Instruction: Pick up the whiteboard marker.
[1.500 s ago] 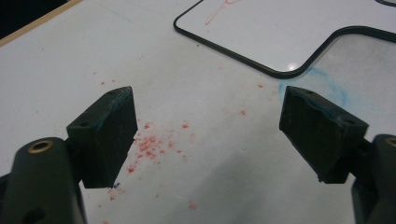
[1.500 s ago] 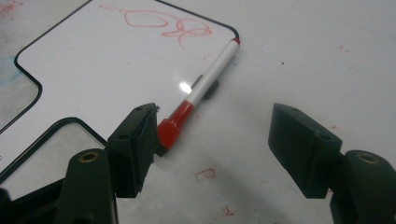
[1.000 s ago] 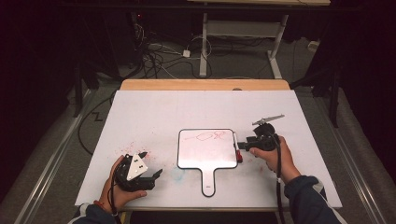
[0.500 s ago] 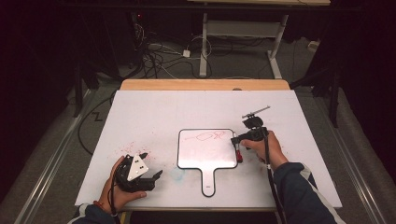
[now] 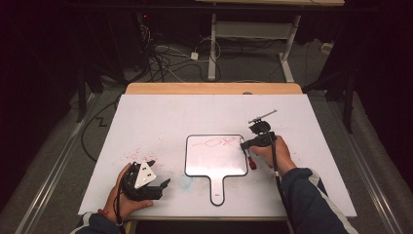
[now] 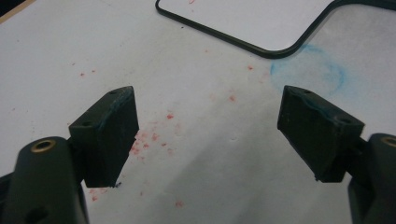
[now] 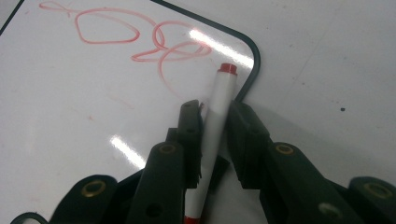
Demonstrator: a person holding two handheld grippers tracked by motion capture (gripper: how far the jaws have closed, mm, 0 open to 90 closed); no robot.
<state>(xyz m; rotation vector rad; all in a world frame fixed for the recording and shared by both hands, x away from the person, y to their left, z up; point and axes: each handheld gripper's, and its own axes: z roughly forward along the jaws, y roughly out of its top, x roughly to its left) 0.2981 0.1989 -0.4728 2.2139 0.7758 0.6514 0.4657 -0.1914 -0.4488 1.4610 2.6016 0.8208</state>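
White marker (image 7: 215, 122) between closing fingers (image 7: 190, 135)

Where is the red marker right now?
In the right gripper view the red marker sits between the right tool's jaws, lying over the right edge of the small whiteboard, just past the red scribble.

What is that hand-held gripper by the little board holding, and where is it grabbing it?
The right hand-held gripper has just closed on a white marker with red ends, around the middle of its barrel. The left hand-held gripper is open and holds nothing.
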